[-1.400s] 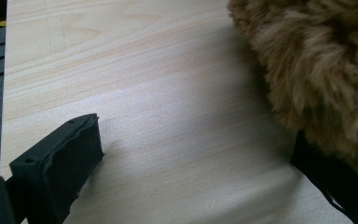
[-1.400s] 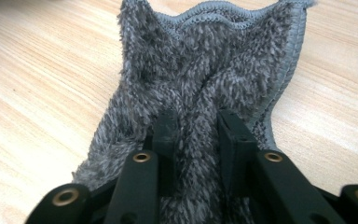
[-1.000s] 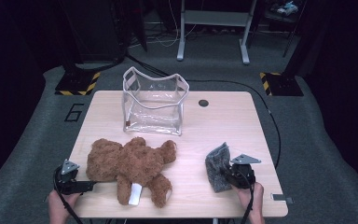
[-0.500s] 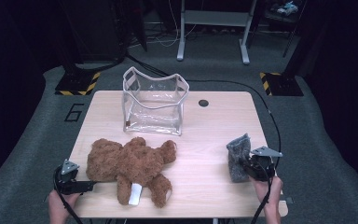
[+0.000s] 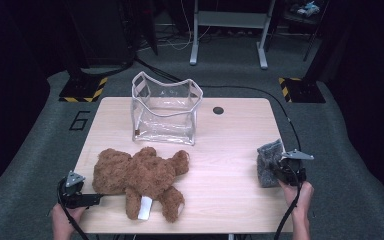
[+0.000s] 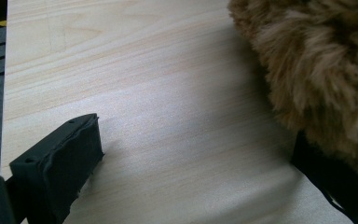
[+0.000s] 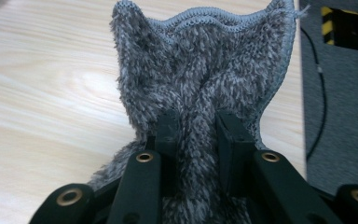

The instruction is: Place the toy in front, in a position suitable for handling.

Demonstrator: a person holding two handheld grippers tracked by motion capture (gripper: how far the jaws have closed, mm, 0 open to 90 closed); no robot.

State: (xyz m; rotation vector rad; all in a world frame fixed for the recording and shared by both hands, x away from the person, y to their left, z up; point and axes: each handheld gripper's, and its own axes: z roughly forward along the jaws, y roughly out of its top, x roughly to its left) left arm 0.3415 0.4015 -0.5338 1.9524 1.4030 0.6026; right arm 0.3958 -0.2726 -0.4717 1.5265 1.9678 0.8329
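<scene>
at the right edge of the tabletop (image 5: 230, 150), near its front corner, a grey fluffy cloth (image 5: 269, 162) is shown bunched and clenched in the right claw (image 5: 280, 170). in the right gripper view, a fold of the cloth (image 7: 200, 79) is seen pinched between the two black jaws of the right claw (image 7: 196, 135), with the hemmed edge fanned out above them; part of the cloth hangs past the tabletop edge toward the grey floor (image 7: 340, 116). the right hand (image 5: 300, 192) is seen behind the claw, off the tabletop's front right corner.

at the front left corner, the left claw (image 5: 97, 199) is laid low on the wood, pointed toward a brown teddy bear (image 5: 140, 175). in the left gripper view, its jaws are seen spread wide and released, with bare wood between them; one jaw is partly covered by the fur of the teddy bear (image 6: 317, 70), though whether fur and jaw touch cannot be told. the bear is laid sprawled across the front half of the tabletop, a white tag (image 5: 143, 208) visible at its lower side.

behind the bear, a clear plastic bag (image 5: 166, 110) with a pale trimmed rim is stood upright and open, apart from both claws. a small dark round cap (image 5: 218, 110) is set in the wood to the bag's right.
</scene>
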